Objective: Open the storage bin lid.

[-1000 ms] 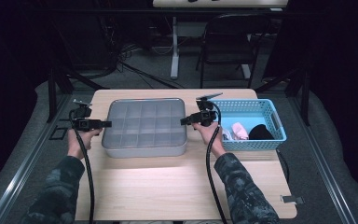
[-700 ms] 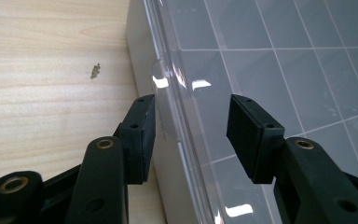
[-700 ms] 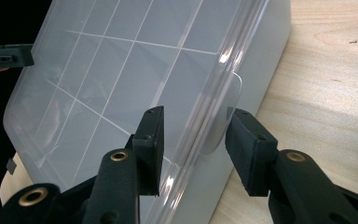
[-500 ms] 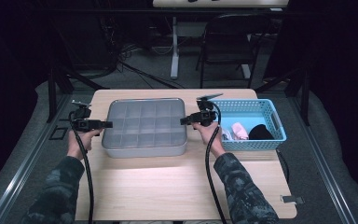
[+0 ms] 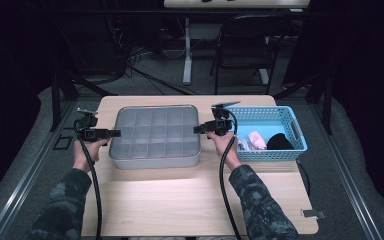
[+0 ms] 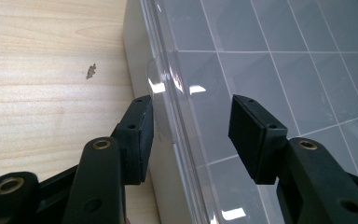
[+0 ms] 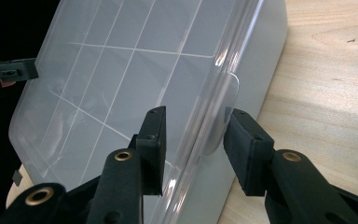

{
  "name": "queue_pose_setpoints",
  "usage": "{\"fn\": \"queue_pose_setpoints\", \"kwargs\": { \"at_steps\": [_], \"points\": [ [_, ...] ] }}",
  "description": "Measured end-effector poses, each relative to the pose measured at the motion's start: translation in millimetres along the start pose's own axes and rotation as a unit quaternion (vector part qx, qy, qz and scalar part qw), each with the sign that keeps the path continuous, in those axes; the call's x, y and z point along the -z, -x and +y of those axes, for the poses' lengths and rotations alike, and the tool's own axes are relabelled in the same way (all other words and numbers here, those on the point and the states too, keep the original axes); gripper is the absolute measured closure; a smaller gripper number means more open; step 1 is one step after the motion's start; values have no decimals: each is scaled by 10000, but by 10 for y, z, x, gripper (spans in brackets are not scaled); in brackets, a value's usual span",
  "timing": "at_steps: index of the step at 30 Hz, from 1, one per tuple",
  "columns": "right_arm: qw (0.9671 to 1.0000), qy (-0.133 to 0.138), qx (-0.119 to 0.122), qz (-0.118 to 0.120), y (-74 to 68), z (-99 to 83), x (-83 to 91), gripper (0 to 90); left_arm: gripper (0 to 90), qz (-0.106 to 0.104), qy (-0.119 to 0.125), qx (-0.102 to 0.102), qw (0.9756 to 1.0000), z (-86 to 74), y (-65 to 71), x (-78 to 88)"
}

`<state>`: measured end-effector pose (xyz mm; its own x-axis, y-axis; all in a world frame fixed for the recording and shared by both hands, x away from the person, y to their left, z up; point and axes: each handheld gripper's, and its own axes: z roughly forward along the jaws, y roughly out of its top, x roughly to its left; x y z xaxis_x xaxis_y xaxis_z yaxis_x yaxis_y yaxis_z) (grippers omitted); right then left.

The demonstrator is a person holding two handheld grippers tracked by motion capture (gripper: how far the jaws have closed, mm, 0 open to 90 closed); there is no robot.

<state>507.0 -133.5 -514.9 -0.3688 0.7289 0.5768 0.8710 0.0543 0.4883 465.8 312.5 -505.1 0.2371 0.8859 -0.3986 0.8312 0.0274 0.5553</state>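
Observation:
A clear plastic compartment box (image 5: 155,132) with its lid down lies on the wooden table (image 5: 180,195). My left gripper (image 5: 116,133) is at its left edge and my right gripper (image 5: 196,129) at its right edge. In the left gripper view the open gripper (image 6: 191,105) straddles the lid's rim beside a small clear tab (image 6: 157,86), one pad outside the wall and one above the lid. In the right gripper view the open gripper (image 7: 196,114) straddles the opposite rim, with that side's tab (image 7: 228,102) between the pads. The box (image 7: 135,60) has nothing visible in its cells.
A blue basket (image 5: 270,111) stands right of the box and holds a pink item (image 5: 256,140) and a black item (image 5: 279,142). Behind the table is a dark chair (image 5: 245,45). A small metal piece (image 5: 312,213) lies at the table's front right corner.

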Motion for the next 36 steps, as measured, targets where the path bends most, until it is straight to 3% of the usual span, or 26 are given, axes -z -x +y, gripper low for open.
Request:
{"fn": "queue_pose_setpoints", "kwargs": {
  "at_steps": [20, 36],
  "points": [
    [9999, 117, 91, -10, -48, 6, 68, 618, 520, 93, 208, -13, 9997, 12, 63, 53],
    [9991, 357, 187, 137, -129, -1, 234, 674, 584, 83, 612, 54, 9981, 7, 126, 205]
  ]
}}
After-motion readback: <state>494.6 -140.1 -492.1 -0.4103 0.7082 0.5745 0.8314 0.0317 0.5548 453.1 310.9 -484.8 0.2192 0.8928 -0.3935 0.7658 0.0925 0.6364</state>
